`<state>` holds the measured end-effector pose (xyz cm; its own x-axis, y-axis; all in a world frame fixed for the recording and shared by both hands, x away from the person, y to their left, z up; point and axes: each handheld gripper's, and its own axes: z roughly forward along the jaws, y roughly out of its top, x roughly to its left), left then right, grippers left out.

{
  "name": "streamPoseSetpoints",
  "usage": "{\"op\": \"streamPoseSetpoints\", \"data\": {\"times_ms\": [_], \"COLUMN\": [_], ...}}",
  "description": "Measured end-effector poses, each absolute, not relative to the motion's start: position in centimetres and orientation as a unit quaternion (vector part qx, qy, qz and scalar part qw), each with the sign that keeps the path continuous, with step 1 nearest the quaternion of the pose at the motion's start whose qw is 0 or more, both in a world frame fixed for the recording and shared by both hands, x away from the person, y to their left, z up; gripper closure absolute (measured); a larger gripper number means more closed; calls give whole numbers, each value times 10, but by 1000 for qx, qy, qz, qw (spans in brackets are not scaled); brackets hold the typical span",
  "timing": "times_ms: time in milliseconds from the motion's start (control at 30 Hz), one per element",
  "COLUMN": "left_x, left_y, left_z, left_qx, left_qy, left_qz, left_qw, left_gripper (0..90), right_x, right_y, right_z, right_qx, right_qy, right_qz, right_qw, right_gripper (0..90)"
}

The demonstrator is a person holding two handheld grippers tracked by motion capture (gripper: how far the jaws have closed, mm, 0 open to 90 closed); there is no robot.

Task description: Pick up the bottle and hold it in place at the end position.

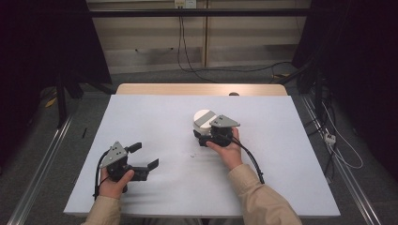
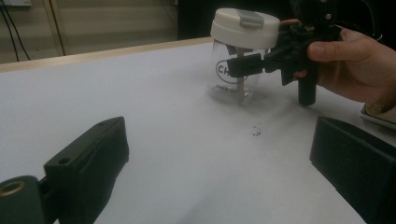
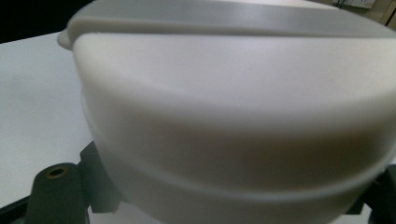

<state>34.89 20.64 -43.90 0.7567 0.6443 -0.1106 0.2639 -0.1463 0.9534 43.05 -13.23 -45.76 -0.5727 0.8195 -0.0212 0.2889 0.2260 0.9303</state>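
A clear jar (image 1: 203,120) with a white lid and a grey flip tab stands upright on the white table top (image 1: 155,117), right of centre. My right gripper (image 1: 202,133) comes at it from the near side. Its black jaws clasp the clear wall just under the lid, as the left gripper view shows on the jar (image 2: 235,70). In the right gripper view the lid (image 3: 233,116) looms very close between the jaws. My left gripper (image 1: 144,155) rests low at the near left, open, nothing between its fingers (image 2: 88,163).
A few dark specks (image 2: 256,132) lie on the table between the two grippers. A wooden strip (image 1: 202,89) runs along the far edge. Metal rails and cables lie on the floor at both sides.
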Motion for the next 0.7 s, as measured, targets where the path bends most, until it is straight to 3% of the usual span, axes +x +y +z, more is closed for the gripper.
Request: {"op": "streamPoseSetpoints", "data": {"times_ms": [700], "left_x": [362], "left_y": [188], "left_z": [-425], "left_qx": [745], "left_qy": [316], "left_qz": [151], "left_qw": [567], "left_gripper": [77], "right_x": [431], "right_y": [-133], "right_z": [-459], "right_qx": [373], "right_qy": [735], "right_qz": [499], "right_qw": [267], "right_gripper": [185]}}
